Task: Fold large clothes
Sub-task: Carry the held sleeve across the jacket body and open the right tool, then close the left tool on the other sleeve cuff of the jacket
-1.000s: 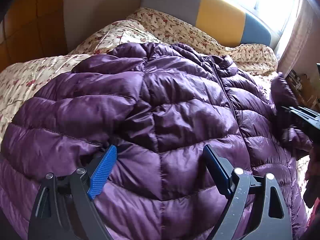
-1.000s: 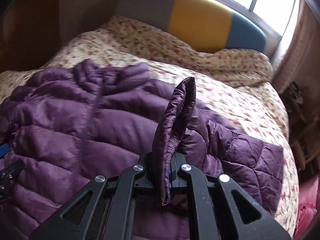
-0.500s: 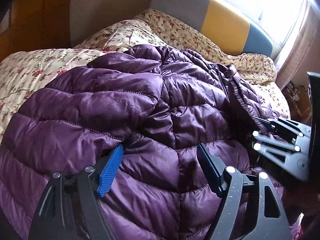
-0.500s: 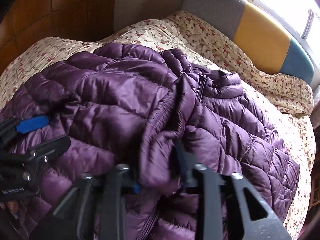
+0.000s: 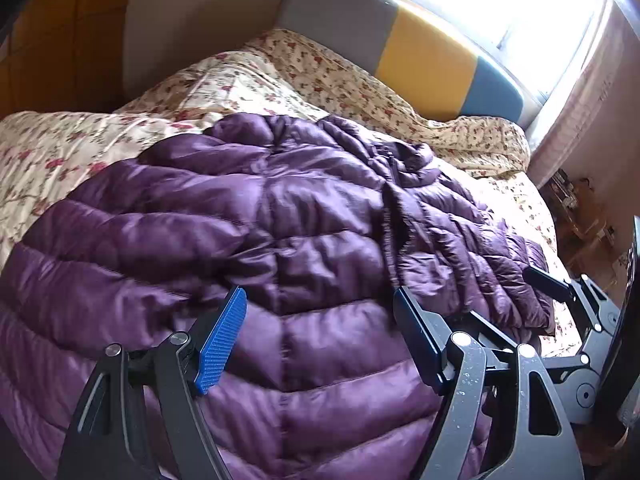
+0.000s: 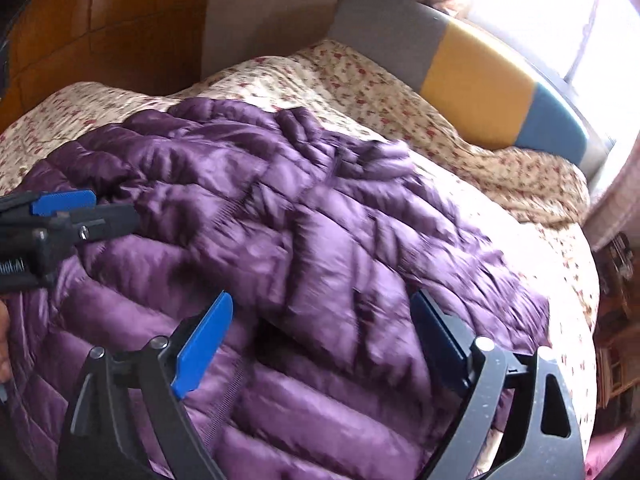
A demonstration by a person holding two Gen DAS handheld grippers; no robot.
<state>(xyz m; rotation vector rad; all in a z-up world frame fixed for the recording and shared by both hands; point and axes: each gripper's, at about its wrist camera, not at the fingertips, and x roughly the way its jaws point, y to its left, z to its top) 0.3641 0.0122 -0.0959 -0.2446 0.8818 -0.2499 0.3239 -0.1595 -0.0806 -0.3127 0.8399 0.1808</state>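
Jacket (image 5: 304, 248) (purple, quilted) on bedspread (image 5: 80, 148)

Bed w/ floral quilt (image 5: 304, 80), grey-yellow-blue headboard (image 5: 424, 64), bright window (image 5: 520, 4) behind, wood panelling (image 6: 100, 36) at left.

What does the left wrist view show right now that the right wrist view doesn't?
Only the left wrist view: the right gripper side-on at frame right, by the jacket's right edge. Only the right wrist view: the left gripper at frame left, and the right gripper's own jaws opening with nothing between them. Both: the purple puffer jacket on the floral bedspread, and the colour-blocked headboard.
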